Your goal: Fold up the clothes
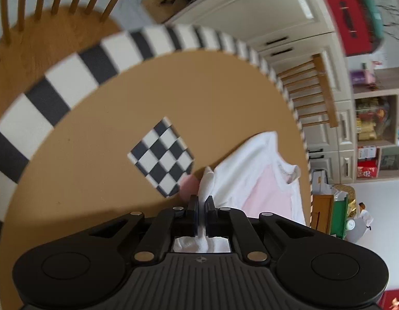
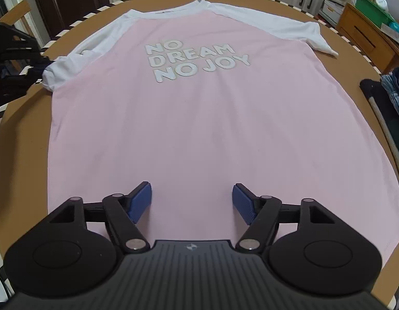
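A round tan table [image 2: 290, 15] with a black-and-white striped rim fills both views, in a room with cream cupboards [image 1: 290, 18], wooden chairs [image 1: 318, 93] and cluttered shelves behind. A checkered square [image 1: 163, 155] is printed on the tabletop in the left wrist view. Spread flat over the table, print side up, lies the shirt [image 2: 199, 129]: pink body, white sleeves, white lettering reading NO DREAM NO JOY. Its collar points to the far side and its hem lies nearest the right gripper.

The step in hand looks like the start of the first fold: taking hold of the shirt at two places. The left gripper [image 1: 201, 202] has its jaws pinched nearly together on a fold of white cloth, the left sleeve [image 1: 207, 180], which stands up between the pads and shows again behind them. In the right wrist view that same gripper appears dark at the left edge, right against the bunched sleeve end.

The right gripper [image 2: 191, 201] stands wide open over the pink cloth near the hem, its blue pads [image 2: 141, 201] well apart with nothing pinched between them; whether the tips already touch the cloth I cannot tell.

The next move, I judge, calls for the right jaws to close on the lower part of the shirt on the same side, so both hands can carry that side across the body together. If the right hand grips only the top layer, the fold may come out uneven
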`<state>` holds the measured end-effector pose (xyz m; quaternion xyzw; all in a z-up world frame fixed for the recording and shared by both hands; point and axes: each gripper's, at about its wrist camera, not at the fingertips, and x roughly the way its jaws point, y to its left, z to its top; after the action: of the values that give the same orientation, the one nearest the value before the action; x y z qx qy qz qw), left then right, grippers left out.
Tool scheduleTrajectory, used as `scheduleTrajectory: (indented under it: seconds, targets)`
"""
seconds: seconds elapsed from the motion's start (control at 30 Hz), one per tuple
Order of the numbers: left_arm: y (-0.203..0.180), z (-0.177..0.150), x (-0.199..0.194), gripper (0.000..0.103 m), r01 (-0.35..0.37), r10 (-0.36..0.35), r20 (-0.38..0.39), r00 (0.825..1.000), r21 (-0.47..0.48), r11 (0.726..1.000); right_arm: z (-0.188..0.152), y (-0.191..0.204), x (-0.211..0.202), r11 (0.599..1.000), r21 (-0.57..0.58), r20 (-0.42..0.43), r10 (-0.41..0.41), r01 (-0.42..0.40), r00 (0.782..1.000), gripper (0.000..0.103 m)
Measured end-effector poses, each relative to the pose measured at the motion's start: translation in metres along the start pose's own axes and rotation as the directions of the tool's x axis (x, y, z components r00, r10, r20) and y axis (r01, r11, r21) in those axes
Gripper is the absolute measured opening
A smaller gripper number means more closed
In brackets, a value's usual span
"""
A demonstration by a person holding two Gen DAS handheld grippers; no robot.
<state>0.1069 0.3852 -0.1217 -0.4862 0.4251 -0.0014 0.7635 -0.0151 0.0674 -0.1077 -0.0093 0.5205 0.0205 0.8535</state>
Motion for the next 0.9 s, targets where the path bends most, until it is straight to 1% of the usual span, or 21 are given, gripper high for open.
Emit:
scheduleTrajectory:
  seconds: [0.03, 0.07, 0.1, 0.17, 0.2, 0.23, 0.3, 0.33, 0.4, 0.47, 0.5, 0.57, 0.6, 0.63, 0.67, 0.7, 0.73, 0.8, 0.83, 0.87, 0.9]
  targets:
    - [-0.002, -0.003, -0.007, 0.005, 0.002, -0.003, 0.03, 1.0, 0.013, 1.0, 0.0, 0.0, 0.0, 1.0, 0.002, -0.002, -0.002, 0.002, 1.0, 0.073]
    - [-0.006, -0.009, -0.022, 0.005, 0.013, -0.016, 0.089, 0.996, 0.027, 1.0, 0.0, -0.001, 0.001, 1.0, 0.004, -0.005, -0.003, 0.003, 1.0, 0.075]
    - [-0.009, -0.017, -0.039, 0.005, 0.029, -0.034, 0.153, 0.988, 0.038, 0.999, 0.0, -0.002, 0.002, 1.0, 0.009, -0.011, -0.005, 0.005, 1.0, 0.076]
    - [-0.013, -0.038, -0.073, 0.006, 0.024, -0.044, 0.277, 0.96, 0.076, 0.997, 0.002, -0.002, 0.003, 1.0, 0.013, -0.021, -0.009, 0.009, 1.0, 0.078]
    - [-0.014, -0.049, -0.09, 0.006, 0.014, -0.046, 0.337, 0.94, 0.098, 0.995, 0.002, -0.003, 0.003, 1.0, 0.01, -0.022, -0.011, 0.011, 1.0, 0.079]
    - [-0.012, -0.059, -0.103, 0.005, -0.006, -0.035, 0.377, 0.926, 0.108, 0.994, 0.002, -0.003, 0.004, 1.0, 0.006, -0.022, -0.013, 0.013, 1.0, 0.08]
    - [-0.001, -0.077, -0.123, 0.009, -0.065, 0.018, 0.41, 0.912, 0.101, 0.993, 0.002, -0.006, 0.005, 1.0, 0.004, -0.023, -0.007, 0.007, 1.0, 0.083]
    - [0.006, -0.083, -0.129, 0.011, -0.103, 0.06, 0.41, 0.91, 0.083, 0.991, 0.002, -0.007, 0.005, 1.0, 0.005, -0.024, -0.002, 0.002, 1.0, 0.083]
    - [0.022, -0.082, -0.134, 0.011, -0.191, 0.169, 0.376, 0.911, 0.023, 0.981, 0.002, -0.008, 0.006, 1.0, -0.017, -0.018, 0.005, -0.005, 1.0, 0.083]
    - [0.031, -0.074, -0.138, 0.012, -0.256, 0.24, 0.359, 0.902, -0.003, 0.967, 0.002, -0.01, 0.006, 0.999, -0.03, -0.011, 0.015, -0.015, 1.0, 0.084]
    - [0.032, -0.071, -0.14, 0.015, -0.27, 0.25, 0.361, 0.898, 0.007, 0.963, 0.001, -0.011, 0.006, 0.999, -0.037, -0.006, 0.021, -0.021, 1.0, 0.085]
    - [0.021, -0.067, -0.145, 0.046, -0.269, 0.204, 0.381, 0.902, 0.126, 0.955, 0.0, -0.012, 0.006, 0.998, -0.047, 0.006, 0.034, -0.033, 0.999, 0.085]
    - [0.012, -0.064, -0.145, 0.052, -0.271, 0.183, 0.376, 0.908, 0.194, 0.943, 0.0, -0.013, 0.006, 0.998, -0.052, 0.013, 0.04, -0.039, 0.999, 0.081]
    - [0.001, -0.06, -0.14, 0.062, -0.268, 0.167, 0.352, 0.921, 0.262, 0.927, 0.0, -0.012, 0.003, 0.997, -0.062, 0.028, 0.051, -0.049, 0.998, 0.074]
    - [-0.012, -0.054, -0.13, 0.068, -0.264, 0.157, 0.315, 0.936, 0.334, 0.905, 0.0, -0.011, -0.001, 0.996, -0.061, 0.049, 0.072, -0.069, 0.996, 0.05]
    - [-0.025, -0.049, -0.121, 0.068, -0.256, 0.15, 0.276, 0.95, 0.405, 0.878, 0.001, -0.01, -0.005, 0.994, -0.059, 0.071, 0.094, -0.09, 0.993, 0.028]
    - [-0.036, -0.043, -0.111, 0.068, -0.25, 0.145, 0.249, 0.958, 0.469, 0.847, 0.002, -0.009, -0.009, 0.992, -0.058, 0.093, 0.116, -0.111, 0.989, 0.022]
    - [-0.054, -0.032, -0.088, 0.069, -0.255, 0.141, 0.233, 0.962, 0.582, 0.772, 0.005, -0.003, -0.018, 0.989, -0.051, 0.138, 0.145, -0.14, 0.98, 0.02]
    - [-0.063, -0.027, -0.075, 0.069, -0.258, 0.144, 0.225, 0.964, 0.638, 0.726, 0.007, 0.003, -0.02, 0.988, -0.055, 0.143, 0.153, -0.146, 0.978, 0.021]
    - [-0.072, -0.022, -0.057, 0.069, -0.258, 0.153, 0.211, 0.965, 0.694, 0.672, 0.009, 0.008, -0.02, 0.989, -0.055, 0.14, 0.143, -0.136, 0.98, 0.022]
    - [-0.08, -0.016, -0.037, 0.069, -0.254, 0.164, 0.194, 0.967, 0.748, 0.613, 0.01, 0.014, -0.02, 0.991, -0.054, 0.137, 0.131, -0.125, 0.982, 0.027]
